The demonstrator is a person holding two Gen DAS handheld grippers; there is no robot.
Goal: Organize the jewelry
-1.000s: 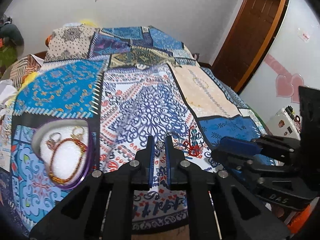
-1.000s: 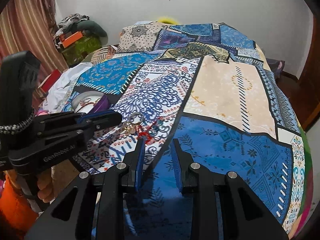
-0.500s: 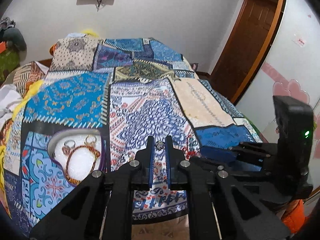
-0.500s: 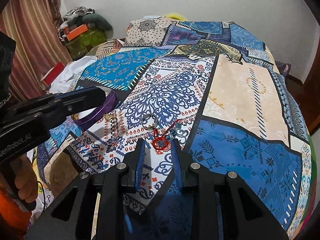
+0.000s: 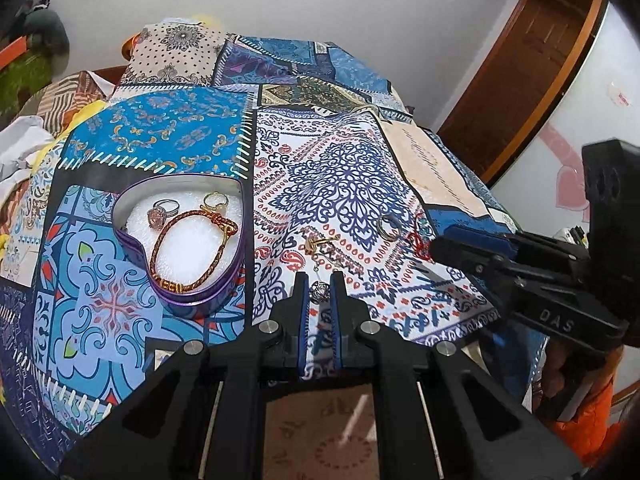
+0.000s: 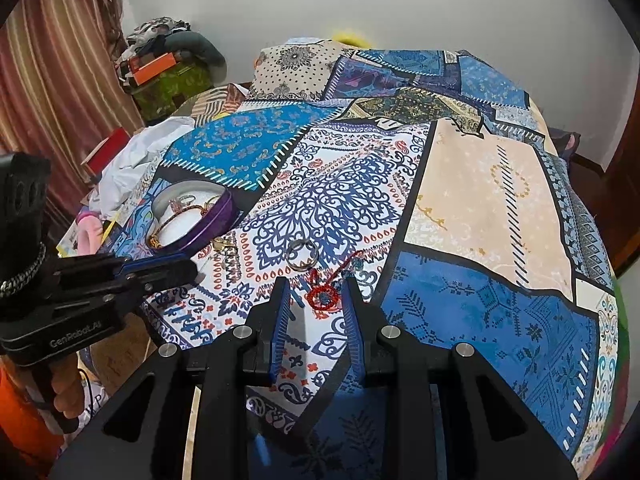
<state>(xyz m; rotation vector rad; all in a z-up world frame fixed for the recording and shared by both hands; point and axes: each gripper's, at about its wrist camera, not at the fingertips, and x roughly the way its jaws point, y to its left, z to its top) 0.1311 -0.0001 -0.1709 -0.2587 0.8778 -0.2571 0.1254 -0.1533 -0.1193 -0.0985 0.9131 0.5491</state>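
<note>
You are carrying a small silver filigree bead (image 5: 320,291) pinched in the left gripper (image 5: 319,292); the purple heart-shaped tin (image 5: 208,300) is holding two rings and a braided bracelet; your spread right gripper (image 6: 316,300) is straddling the red beaded loop (image 6: 322,299); the silver band ring (image 6: 302,255) and gold piece (image 5: 318,243) are waiting.

Left gripper (image 5: 319,285) was low over the bed, fingers (image 5: 301,300) nearly closed, pinching a small silver bead; right gripper (image 6: 315,292) hovered beside it, fingers (image 6: 282,308) spread apart, nothing between.

Left hand-held gripper (image 5: 320,292) pinching silver earring (image 5: 320,291) — heart tin (image 5: 132,236) nearby
</note>
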